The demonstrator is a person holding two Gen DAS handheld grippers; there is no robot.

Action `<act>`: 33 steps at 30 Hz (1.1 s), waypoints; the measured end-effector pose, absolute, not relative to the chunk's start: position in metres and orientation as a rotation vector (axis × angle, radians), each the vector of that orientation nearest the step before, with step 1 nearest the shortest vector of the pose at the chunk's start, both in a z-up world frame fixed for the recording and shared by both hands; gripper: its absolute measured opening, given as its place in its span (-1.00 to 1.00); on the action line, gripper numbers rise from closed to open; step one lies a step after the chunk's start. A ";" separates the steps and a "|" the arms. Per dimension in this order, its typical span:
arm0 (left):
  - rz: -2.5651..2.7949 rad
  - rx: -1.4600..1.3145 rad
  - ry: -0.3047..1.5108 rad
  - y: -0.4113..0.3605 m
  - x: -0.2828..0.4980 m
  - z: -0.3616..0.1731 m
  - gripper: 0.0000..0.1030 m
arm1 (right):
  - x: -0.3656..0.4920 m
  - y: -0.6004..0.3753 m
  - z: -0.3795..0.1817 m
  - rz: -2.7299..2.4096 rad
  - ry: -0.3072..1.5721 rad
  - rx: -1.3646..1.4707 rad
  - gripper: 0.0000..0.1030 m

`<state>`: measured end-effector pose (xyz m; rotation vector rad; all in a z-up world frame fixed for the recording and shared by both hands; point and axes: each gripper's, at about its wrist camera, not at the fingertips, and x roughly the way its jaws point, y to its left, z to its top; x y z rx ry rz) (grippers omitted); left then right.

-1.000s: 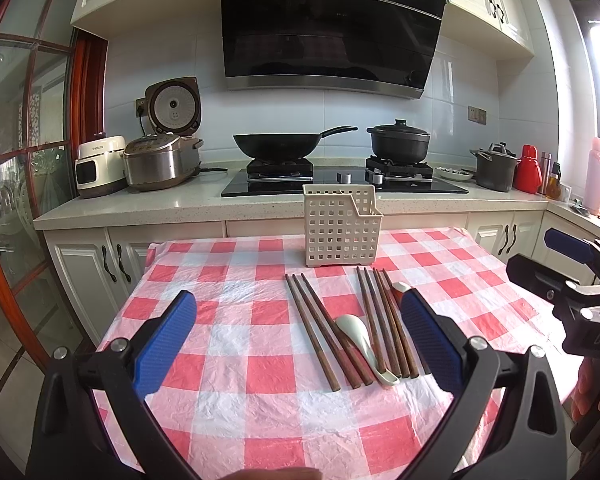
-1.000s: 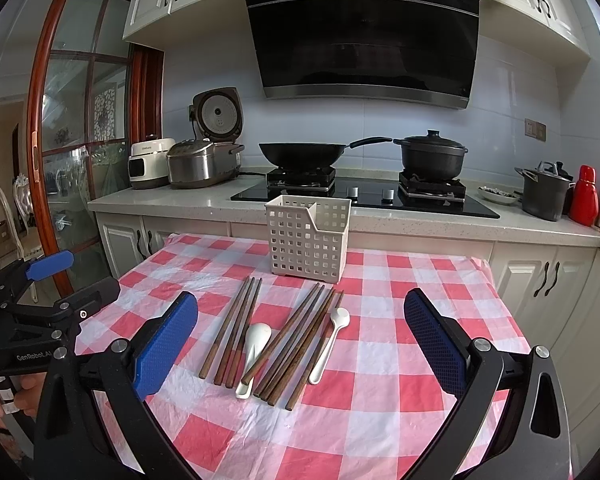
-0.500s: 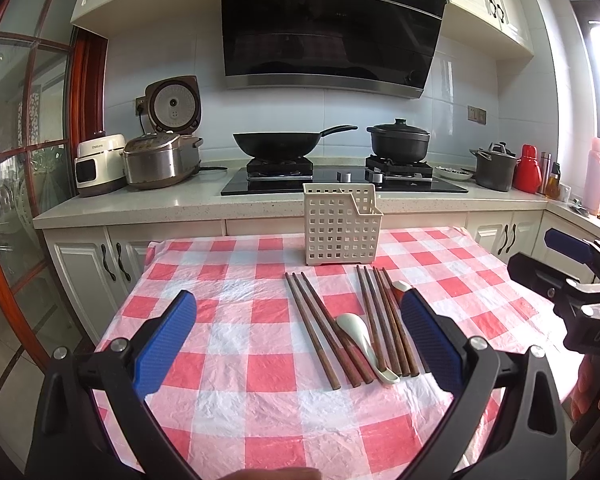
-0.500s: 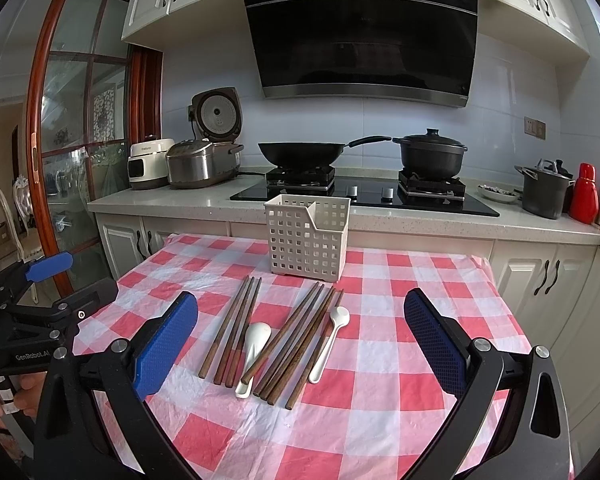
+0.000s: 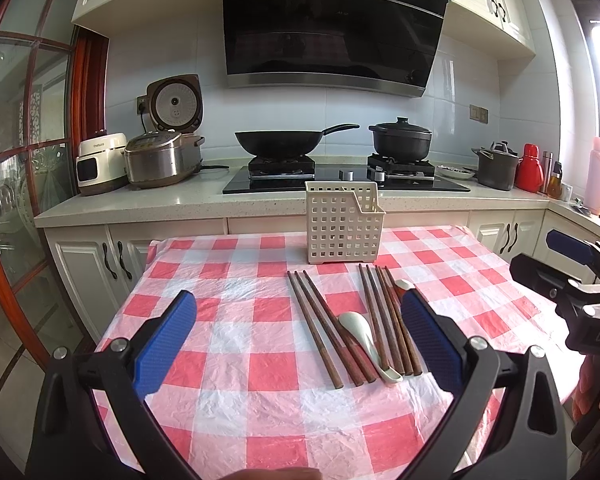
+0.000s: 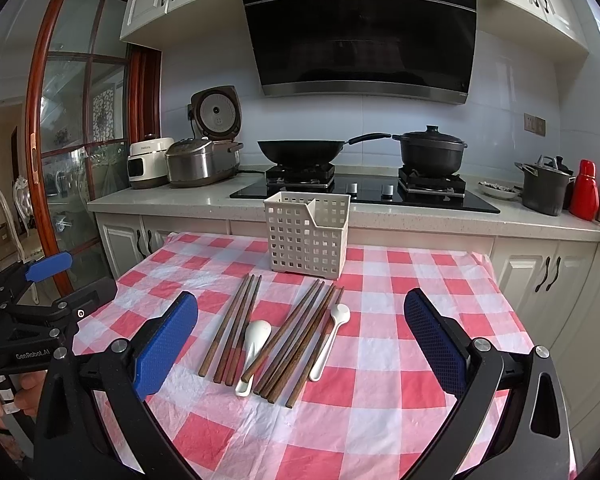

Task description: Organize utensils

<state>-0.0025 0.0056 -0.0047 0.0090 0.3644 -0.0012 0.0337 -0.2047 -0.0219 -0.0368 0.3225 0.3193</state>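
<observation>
So the bench (image 6: 420, 360) was covered in a crinkly red-and-white checked plastic cloth (image 5: 260, 372), glossy and full of little wrinkles. At the far edge sat a cream plastic caddy (image 6: 306, 236), boxy, with a square-hole lattice all over its walls and a divider inside. It stood upright and looked to have nothing in it.

The utensils were laid flat in front of it, near the middle of the cloth. A left bunch of dark wooden chopsticks (image 6: 232, 330), slim and straight, lay fanned slightly, and a bigger right bunch of chopsticks (image 6: 296, 344) lay beside it at a slant. Between the bunches rested a white soup spoon (image 6: 254, 346), smooth and ceramic-looking, bowl toward the caddy. A second, skinnier white spoon (image 6: 330, 340) lay along the right edge of the bigger bunch, touching or just beside it.

Both grippers were spread wide with nothing in them. The left gripper (image 5: 296, 344) hung over the near-left side of the cloth, its textured blue pads (image 5: 166, 344) on chunky black arms. The right gripper (image 6: 300, 344) hovered above the near edge, framing the utensils, same dimpled blue pads (image 6: 436, 336).

Behind, a black wok (image 6: 300, 150) and a lidded black pot (image 6: 430, 152) sat on the hob.
</observation>
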 end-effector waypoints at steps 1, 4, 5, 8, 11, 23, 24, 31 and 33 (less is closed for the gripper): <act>0.002 0.009 0.366 0.006 -0.002 -0.006 0.92 | 0.034 -0.205 -0.022 0.318 0.325 -0.036 0.87; 0.006 0.010 0.376 0.008 0.000 -0.011 0.92 | 0.036 -0.205 -0.028 0.318 0.338 -0.032 0.87; 0.006 0.010 0.379 0.008 0.001 -0.012 0.92 | 0.038 -0.204 -0.033 0.317 0.348 -0.031 0.87; 0.010 0.005 0.392 0.010 0.007 -0.018 0.92 | 0.043 -0.205 -0.041 0.311 0.364 -0.031 0.87; 0.016 -0.014 0.417 0.016 0.017 -0.026 0.92 | 0.052 -0.207 -0.051 0.289 0.395 -0.031 0.87; 0.039 -0.125 0.700 0.033 0.118 -0.079 0.91 | 0.132 -0.214 -0.101 0.208 0.607 0.001 0.87; 0.061 -0.115 0.722 0.033 0.129 -0.083 0.91 | 0.140 -0.215 -0.103 0.213 0.624 0.009 0.87; 0.090 0.016 0.879 0.028 0.187 -0.106 0.91 | 0.189 -0.217 -0.113 0.218 0.734 0.051 0.87; 0.090 0.036 0.898 0.028 0.199 -0.111 0.91 | 0.202 -0.215 -0.116 0.220 0.766 0.054 0.87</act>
